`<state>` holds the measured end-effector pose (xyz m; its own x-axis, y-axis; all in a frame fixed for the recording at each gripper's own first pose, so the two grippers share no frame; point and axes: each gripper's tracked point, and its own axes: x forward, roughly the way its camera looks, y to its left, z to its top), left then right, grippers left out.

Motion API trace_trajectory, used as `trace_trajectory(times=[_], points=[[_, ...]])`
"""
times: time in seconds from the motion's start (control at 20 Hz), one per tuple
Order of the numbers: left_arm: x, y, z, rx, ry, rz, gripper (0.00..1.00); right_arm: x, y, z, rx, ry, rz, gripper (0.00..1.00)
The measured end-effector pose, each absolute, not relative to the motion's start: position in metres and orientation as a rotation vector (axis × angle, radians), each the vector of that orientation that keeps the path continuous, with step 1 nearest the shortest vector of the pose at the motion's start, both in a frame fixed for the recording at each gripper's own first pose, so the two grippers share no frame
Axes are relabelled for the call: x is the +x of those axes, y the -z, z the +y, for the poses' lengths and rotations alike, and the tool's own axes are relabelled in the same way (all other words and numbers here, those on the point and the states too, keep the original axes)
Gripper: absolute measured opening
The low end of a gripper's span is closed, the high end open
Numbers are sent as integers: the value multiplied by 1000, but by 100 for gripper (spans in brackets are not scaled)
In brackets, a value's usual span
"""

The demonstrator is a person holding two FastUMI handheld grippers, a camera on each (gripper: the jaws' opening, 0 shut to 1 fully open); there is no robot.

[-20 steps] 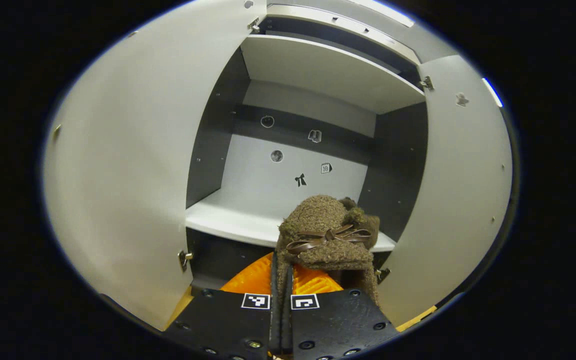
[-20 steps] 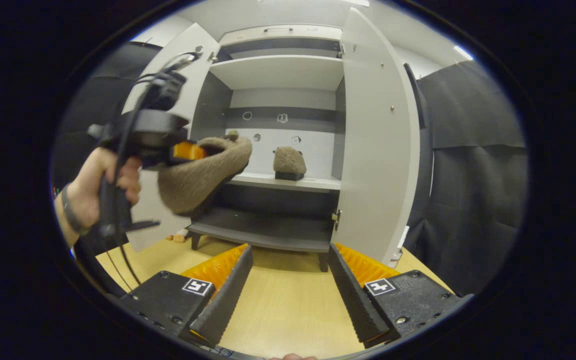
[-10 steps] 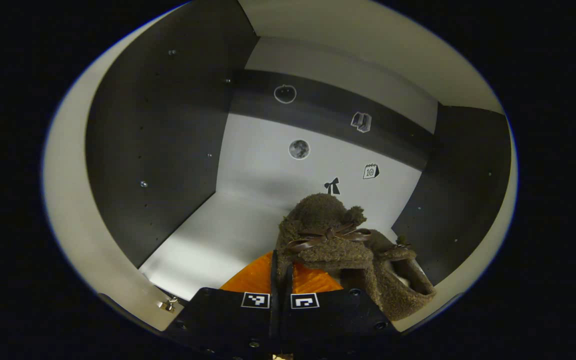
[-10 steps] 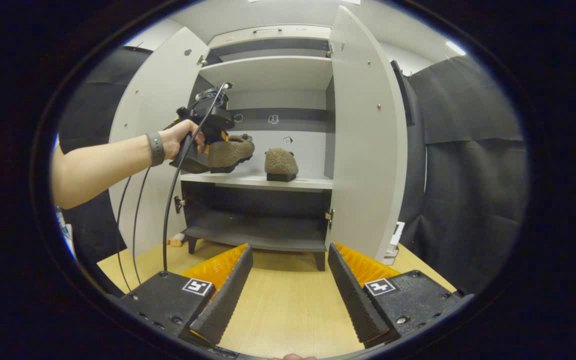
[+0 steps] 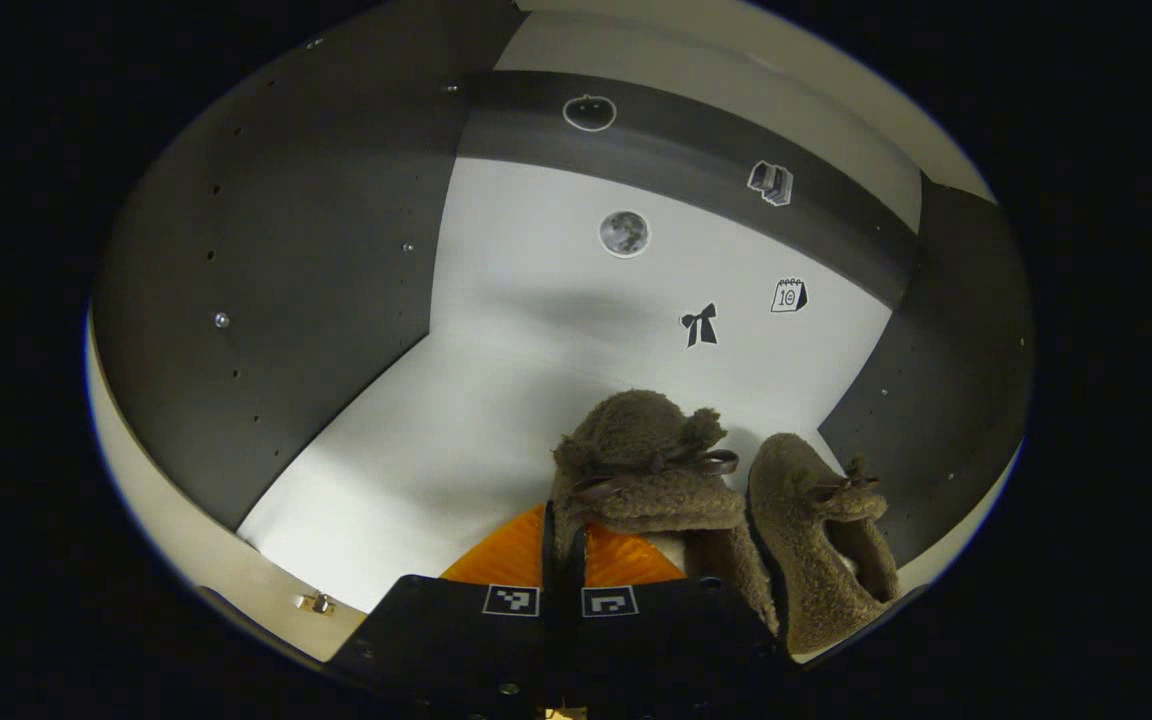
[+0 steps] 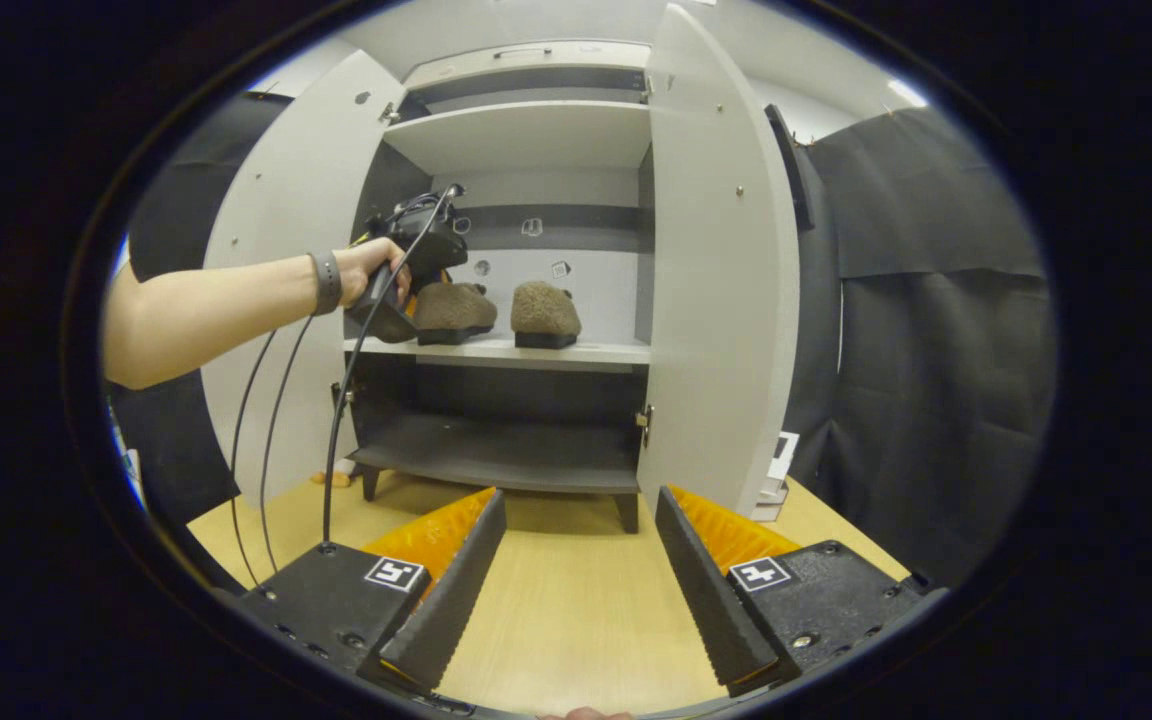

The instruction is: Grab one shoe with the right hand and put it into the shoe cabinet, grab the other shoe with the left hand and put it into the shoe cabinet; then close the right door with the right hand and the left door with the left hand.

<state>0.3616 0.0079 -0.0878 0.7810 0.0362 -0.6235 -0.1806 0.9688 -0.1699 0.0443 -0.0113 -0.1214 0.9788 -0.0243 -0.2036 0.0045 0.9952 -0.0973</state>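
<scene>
The right tool [image 6: 576,590] has two black blocky bodies, each carrying a small square black-and-white marker on top and round screw heads near its corners. Its fingers [image 6: 451,590] are long wedges with ribbed inner faces. The left tool [image 5: 563,560] has the same black bodies with paired square markers and screws. In the right gripper view, that tool [image 6: 414,262] at 10 o'clock is dark and bulky, with thin black cables [image 6: 271,400] hanging from it. The person's forearm [image 6: 206,310] is bare, with a dark band [image 6: 326,283] at the wrist.
</scene>
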Motion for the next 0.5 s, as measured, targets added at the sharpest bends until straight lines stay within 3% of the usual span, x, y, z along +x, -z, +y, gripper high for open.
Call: trace_trajectory(times=[0.1,0.15,0.2,0.25,0.5], points=[[364,88,9,-209,-104,667,2,45,124,-10,-96,14,213,96],[364,88,8,-208,-100,674,13,45,125,-10,-95,13,212,96],[365,87,8,-208,-95,674,2,46,125,-10,-96,13,214,96],[365,89,7,-207,-88,682,3,45,126,-11,-96,13,215,96],[364,88,5,-137,-61,694,23,44,127,-11,-93,22,217,96]])
